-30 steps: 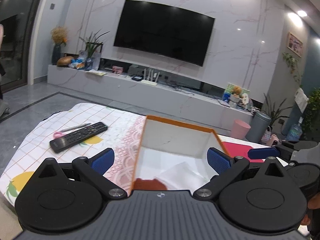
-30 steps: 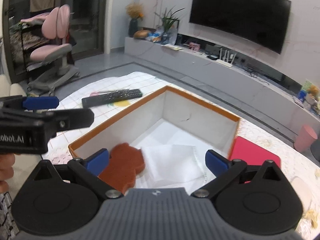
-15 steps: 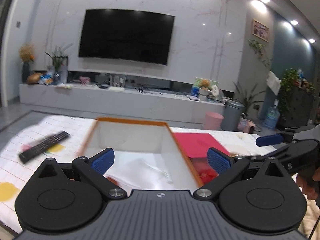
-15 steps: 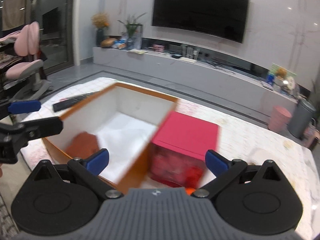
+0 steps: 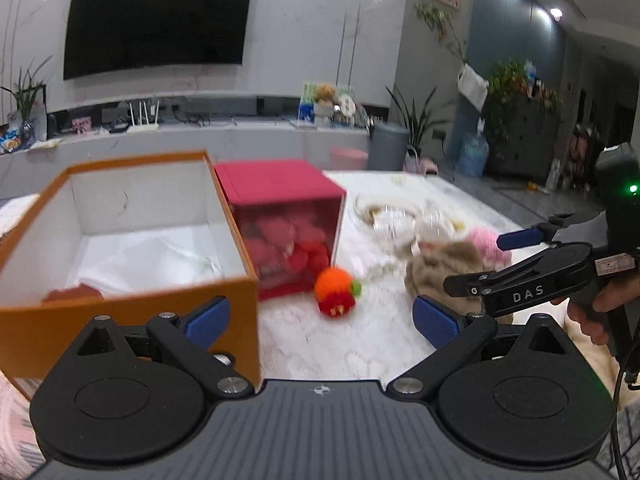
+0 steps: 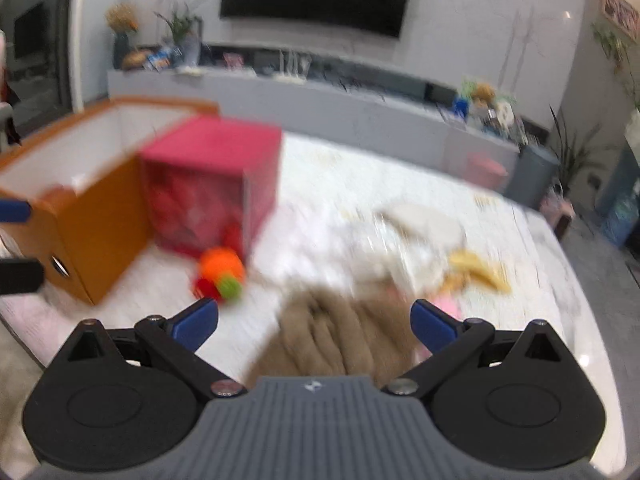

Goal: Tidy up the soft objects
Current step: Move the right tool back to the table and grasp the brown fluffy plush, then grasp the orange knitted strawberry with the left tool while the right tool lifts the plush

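Right wrist: brown plush toy (image 6: 336, 332) lies between spread jaws.

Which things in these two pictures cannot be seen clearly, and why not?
- Contents of the red box: left wrist view, only red shapes show through its clear front.
- Brown item in the orange box: the near wall cuts it off.
- Tan plush: right wrist view, motion blur; the gripper body covers its lower part.
- Pink item: mostly behind the right gripper.

Two boxes, one orange box (image 5: 120, 312) and one red box (image 5: 280, 184), three loose soft toys: orange (image 5: 334, 286), tan (image 5: 444, 268), pink (image 5: 486, 242).
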`<state>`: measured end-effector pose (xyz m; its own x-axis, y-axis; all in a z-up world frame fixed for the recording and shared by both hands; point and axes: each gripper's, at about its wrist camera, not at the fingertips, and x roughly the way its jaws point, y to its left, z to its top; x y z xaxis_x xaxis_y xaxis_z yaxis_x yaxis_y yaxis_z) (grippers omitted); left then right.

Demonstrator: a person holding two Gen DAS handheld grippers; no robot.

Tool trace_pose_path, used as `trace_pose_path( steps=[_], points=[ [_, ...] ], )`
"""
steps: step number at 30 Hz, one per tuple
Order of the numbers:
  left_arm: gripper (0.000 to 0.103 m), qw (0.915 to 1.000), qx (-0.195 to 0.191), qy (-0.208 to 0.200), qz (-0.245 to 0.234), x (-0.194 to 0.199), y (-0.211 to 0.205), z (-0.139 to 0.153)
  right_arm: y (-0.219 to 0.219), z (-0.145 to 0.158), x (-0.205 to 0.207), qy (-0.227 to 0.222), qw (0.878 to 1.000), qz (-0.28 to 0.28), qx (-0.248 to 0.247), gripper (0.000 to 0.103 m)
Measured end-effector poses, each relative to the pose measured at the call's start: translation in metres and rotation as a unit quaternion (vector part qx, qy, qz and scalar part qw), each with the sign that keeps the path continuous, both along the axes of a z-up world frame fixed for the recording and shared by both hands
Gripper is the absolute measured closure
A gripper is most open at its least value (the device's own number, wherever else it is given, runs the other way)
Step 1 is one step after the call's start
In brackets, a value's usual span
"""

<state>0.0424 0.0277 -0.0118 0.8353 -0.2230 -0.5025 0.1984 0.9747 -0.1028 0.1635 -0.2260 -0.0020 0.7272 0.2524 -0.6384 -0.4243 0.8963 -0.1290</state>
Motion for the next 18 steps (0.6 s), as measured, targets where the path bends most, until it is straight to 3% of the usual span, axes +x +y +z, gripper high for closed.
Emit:
trace_pose_path(
  steps=[6,12,15,18],
  points=[
    [0.000,0.9995,0.022,0.023,-0.006,-0.003,-0.005,-0.022,-0.010,-0.043,0.012,0.037,0.999,-0.034,-0.014,0.003],
    [0.000,0.9987,-0.012,0.048,-0.005,-0.004,0.003,-0.027,0.001,-0.063,0.010,0.033,0.998,-0.019,-0.047,0.003],
    [0.000,0.9985,-0.013,0.052,0.001,-0.004,0.004,-0.027,0.002,-0.066,0.011,0.032,0.999,-0.017,-0.036,0.003],
    [0.000,0.9985,-0.011,0.053,0.004,-0.006,0.005,-0.027,0.001,-0.069,0.012,0.031,0.998,-0.025,-0.039,0.014]
  ],
)
